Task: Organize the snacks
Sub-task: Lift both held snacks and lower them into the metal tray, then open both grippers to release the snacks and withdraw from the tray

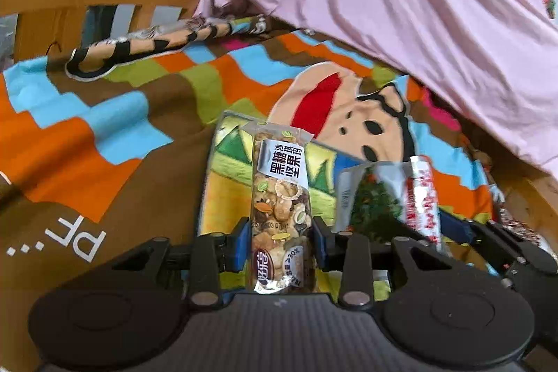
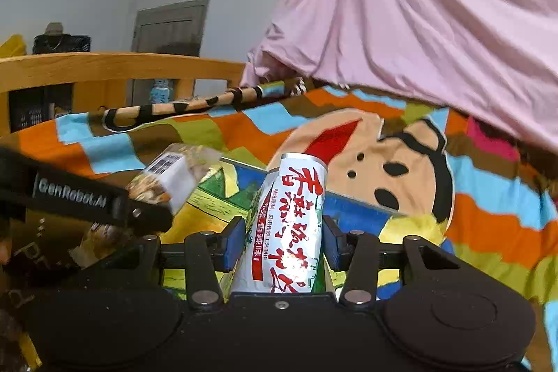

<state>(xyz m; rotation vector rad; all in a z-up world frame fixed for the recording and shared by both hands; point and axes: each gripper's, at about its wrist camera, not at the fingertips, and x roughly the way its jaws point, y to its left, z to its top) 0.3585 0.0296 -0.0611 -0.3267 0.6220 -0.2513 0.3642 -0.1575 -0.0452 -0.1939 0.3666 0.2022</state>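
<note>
You are clamping the left gripper (image 1: 280, 241) on a nut bar packet (image 1: 279, 197), holding it above the colourful flat pack (image 1: 226, 197) on the bedspread (image 1: 104, 135); just right, the right gripper (image 2: 282, 243) is clamping a white-and-red snack packet (image 2: 293, 225), seemingly for stacking there.

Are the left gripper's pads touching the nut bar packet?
Touching. The left wrist view shows both blue pads of the left gripper pressed against the sides of the nut bar packet, which stands between them with no gap.
</note>
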